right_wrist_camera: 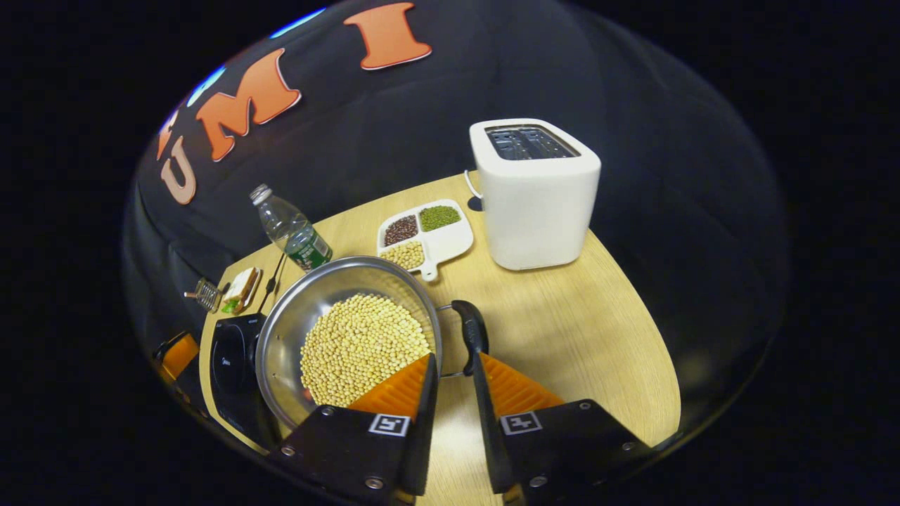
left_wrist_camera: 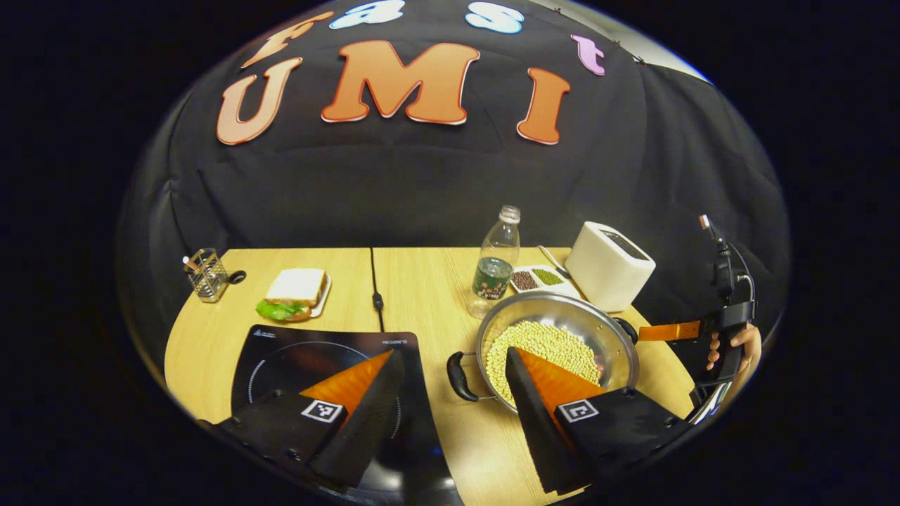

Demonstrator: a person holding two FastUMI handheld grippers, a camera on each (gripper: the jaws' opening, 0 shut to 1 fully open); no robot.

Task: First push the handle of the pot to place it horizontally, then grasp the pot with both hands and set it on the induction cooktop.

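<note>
Hovering with fingers apart, the left gripper (left_wrist_camera: 450,365) spans cooktop (left_wrist_camera: 281,355) and pot (right_wrist_camera: 351,330); the right gripper (right_wrist_camera: 453,365) straddles, unclamped, the pot handle (right_wrist_camera: 471,327).

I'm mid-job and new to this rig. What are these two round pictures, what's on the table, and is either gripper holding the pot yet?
Each picture comes from a camera riding on a hand-held gripper. In the left gripper view, the left gripper is open above the table, between the induction cooktop and the pot of beans. In the right gripper view, the right gripper is open at the pot's handle; nothing is gripped. Also there: a toaster, a bottle, a divided dish and a sandwich.
</note>
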